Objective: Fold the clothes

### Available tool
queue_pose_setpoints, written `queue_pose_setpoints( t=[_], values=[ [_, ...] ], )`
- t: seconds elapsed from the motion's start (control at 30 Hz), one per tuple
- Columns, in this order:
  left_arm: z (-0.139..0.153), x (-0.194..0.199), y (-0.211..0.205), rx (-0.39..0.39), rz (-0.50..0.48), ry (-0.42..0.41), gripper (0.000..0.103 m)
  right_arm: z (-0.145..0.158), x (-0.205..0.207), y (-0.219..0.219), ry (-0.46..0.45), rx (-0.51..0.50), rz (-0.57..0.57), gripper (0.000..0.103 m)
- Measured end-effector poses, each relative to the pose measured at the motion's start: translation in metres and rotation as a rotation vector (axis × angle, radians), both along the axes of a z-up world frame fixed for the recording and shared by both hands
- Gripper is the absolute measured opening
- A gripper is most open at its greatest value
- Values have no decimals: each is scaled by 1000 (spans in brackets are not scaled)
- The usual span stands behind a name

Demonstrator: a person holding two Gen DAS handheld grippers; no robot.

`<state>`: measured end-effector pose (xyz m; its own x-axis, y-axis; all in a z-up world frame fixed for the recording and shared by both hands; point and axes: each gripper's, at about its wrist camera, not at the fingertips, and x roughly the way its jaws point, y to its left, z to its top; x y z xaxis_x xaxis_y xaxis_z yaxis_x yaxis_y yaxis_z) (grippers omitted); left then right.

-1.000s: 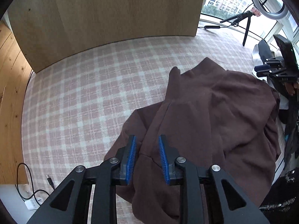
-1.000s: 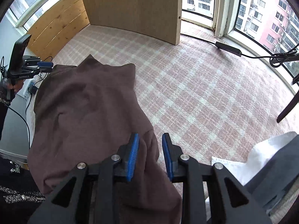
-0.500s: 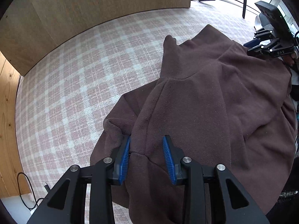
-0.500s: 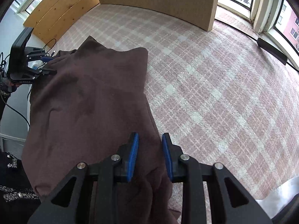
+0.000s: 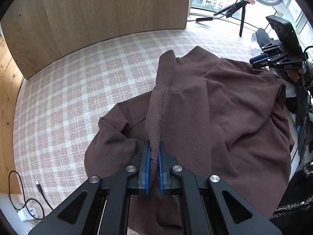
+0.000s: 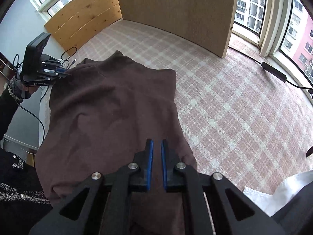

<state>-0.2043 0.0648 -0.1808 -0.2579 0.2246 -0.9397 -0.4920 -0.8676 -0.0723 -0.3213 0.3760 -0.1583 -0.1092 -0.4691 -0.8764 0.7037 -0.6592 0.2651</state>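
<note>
A brown fleece garment lies spread over a pink plaid surface. My left gripper is shut on a raised ridge of its fabric near one side, with a crumpled sleeve to the left. In the right wrist view the same garment stretches away from my right gripper, whose blue pads are drawn close with fabric between them. Each gripper shows in the other's view: the right gripper and the left gripper each sit at the garment's edge.
A wooden board stands at the back of the plaid surface. A ring light on a tripod stands by the window. A cable with a plug lies at the left edge. White cloth lies at the right.
Both grippers have gone from open to shut on the brown garment. The left one now pinches up a ridge of fabric, and the views have tilted upward.
</note>
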Motion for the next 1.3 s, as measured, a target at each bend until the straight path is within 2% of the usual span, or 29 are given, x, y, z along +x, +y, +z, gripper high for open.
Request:
queue_pose_setpoints(
  t=[0.03, 0.07, 0.33, 0.37, 0.4, 0.57, 0.7, 0.77, 0.83, 0.93, 1.0, 1.17, 1.3],
  values=[
    [-3, 2, 0, -4, 2, -7, 6, -4, -2, -2, -3, 12, 1, 27],
    [-4, 2, -1, -9, 6, 0, 6, -8, -3, -3, -6, 25, 3, 29],
    [-1, 9, -17, -12, 68, 14, 6, -40, -16, -17, -30, 125, 14, 29],
    [1, 9, -16, -18, 78, 23, 6, -44, -18, -18, -33, 137, 15, 22],
    [6, 11, -13, -19, 81, 41, 6, -35, -14, -17, -7, 128, 2, 7],
    [61, 28, -5, -11, 84, 180, 6, 12, 4, -10, 125, 81, -68, 7],
    [120, 47, 0, -43, 55, 324, 6, 78, 31, 2, 250, -14, -111, 6],
    [145, 55, 5, -51, 35, 388, 6, 107, 46, 6, 281, -71, -100, 6],
    [168, 64, 9, -56, 32, 437, 6, 130, 63, 11, 355, -80, -149, 6],
    [204, 74, 18, -129, 31, 524, 6, 169, 91, 17, 491, -113, -221, 6],
    [244, 79, 17, -128, 43, 593, 6, 202, 108, 20, 592, -137, -277, 6],
    [365, 121, 14, -121, 53, 869, 6, 317, 165, 34, 854, -193, -372, 6],
    [436, 170, 11, -137, 55, 1056, 6, 394, 225, 37, 1030, -219, -403, 6]
  ],
)
